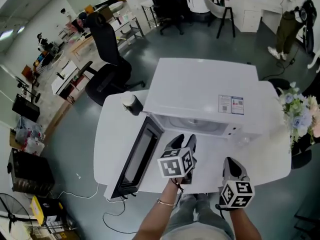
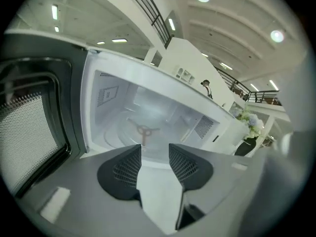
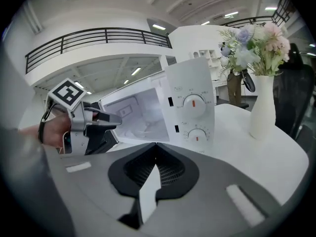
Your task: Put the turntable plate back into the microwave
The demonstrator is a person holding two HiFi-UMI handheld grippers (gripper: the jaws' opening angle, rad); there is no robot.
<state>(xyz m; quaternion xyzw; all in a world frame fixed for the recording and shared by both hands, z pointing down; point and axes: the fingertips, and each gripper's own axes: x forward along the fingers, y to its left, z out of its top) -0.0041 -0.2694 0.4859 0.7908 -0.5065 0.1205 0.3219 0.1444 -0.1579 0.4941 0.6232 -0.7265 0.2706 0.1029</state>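
Left gripper view: left gripper (image 2: 155, 149) fingers (image 2: 129, 168) spread, empty, outside microwave (image 2: 118, 63) mouth, turntable plate (image 2: 123, 133) apparently straight ahead on its floor; right gripper (image 3: 154, 160) pinched closed, empty.

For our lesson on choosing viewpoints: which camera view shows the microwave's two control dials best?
The right gripper view: both dials face the camera, red markers showing. The head view looks down on the microwave top, hiding them. The left gripper view shows its open cavity, not the dials.
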